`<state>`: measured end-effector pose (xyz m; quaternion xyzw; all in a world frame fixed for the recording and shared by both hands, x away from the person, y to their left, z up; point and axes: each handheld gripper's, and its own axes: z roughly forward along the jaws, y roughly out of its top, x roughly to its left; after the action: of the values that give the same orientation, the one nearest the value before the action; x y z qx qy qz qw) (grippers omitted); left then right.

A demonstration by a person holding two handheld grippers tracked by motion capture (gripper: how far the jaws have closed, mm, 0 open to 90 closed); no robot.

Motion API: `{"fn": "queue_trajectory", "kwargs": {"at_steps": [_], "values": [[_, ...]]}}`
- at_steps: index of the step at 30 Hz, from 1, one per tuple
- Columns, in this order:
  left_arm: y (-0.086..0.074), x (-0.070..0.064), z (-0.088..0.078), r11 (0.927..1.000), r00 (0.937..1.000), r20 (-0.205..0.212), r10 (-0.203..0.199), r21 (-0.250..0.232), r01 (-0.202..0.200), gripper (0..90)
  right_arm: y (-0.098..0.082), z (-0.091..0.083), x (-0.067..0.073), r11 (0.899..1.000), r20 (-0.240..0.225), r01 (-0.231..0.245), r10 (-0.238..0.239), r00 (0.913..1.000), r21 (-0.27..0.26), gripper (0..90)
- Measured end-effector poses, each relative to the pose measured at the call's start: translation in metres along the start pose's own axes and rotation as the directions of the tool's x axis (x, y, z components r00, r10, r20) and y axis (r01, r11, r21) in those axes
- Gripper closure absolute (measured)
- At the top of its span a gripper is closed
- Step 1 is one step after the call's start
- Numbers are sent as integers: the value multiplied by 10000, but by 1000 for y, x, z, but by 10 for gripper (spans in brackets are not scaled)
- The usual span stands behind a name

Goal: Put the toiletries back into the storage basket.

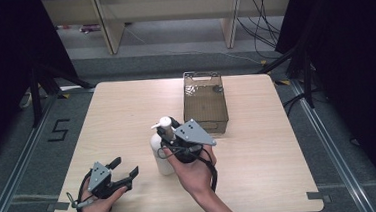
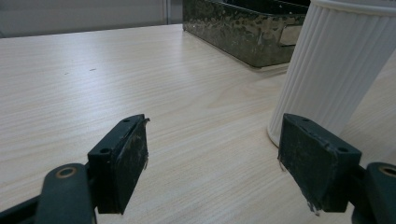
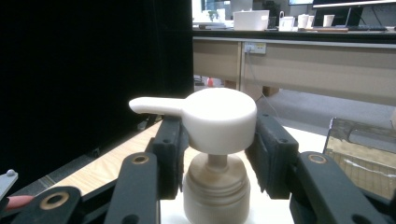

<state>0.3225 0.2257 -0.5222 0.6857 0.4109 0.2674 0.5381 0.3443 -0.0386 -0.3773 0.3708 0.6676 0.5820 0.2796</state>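
**Black jaws closed on the pump head**

Black jaws of your right gripper (image 3: 218,154) stand on either side of the white pump head (image 3: 212,119), pads pressed against the cap, so it is gripping the top of the pump bottle (image 1: 162,148). In the right gripper view the nozzle points left, and the neck and collar sit just below, between the jaws. From above, your right hand (image 1: 193,171) comes in from the bottom edge with the forearm angled up and to the left, fingers wrapped around the gripper body; its grey plate sits just right of the pump, and its cable loops down beside your wrist.

Your left gripper (image 1: 120,173) rests low near the front left corner of the table (image 1: 259,146), held in your left hand (image 1: 97,205), jaws spread wide and pointing right toward the bottle. In the left gripper view nothing lies between the pads; the ribbed white bottle wall rises just behind the right-hand jaw, though you cannot tell whether they touch.

Beyond the bottle, a dark translucent basket (image 1: 205,103) sits toward the far side of the table, well apart from your left gripper. Further out are grey floor, loose cables and pale wooden furniture legs.
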Motion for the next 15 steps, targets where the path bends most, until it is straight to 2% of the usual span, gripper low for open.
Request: {"fn": "queue_trajectory", "kwargs": {"at_steps": [1, 3, 7, 12, 15], "values": [[0, 0, 0, 10000, 10000, 4, -17, -10, 17, 232, 0, 0, 0, 9999, 92, 117, -117, 9999, 18, 589], [0, 0, 0, 10000, 10000, 1, -1, -4, 1, 232, 2, 1, 2, 9998, 96, -107, 106, 9999, 190, 590], [0, 0, 0, 10000, 10000, 30, -25, -26, 25, 232, 2, 3, 2, 10000, 168, -65, 64, 9998, 69, 596], [0, -1, -1, 10000, 10000, 41, -50, -40, 50, 232, 2, 1, 1, 9997, 257, -168, 164, 9995, 162, 601], [0, -1, 0, 10000, 10000, 43, -56, -34, 56, 232, 2, 0, 0, 9998, 177, -213, 212, 9996, 49, 602]]}}
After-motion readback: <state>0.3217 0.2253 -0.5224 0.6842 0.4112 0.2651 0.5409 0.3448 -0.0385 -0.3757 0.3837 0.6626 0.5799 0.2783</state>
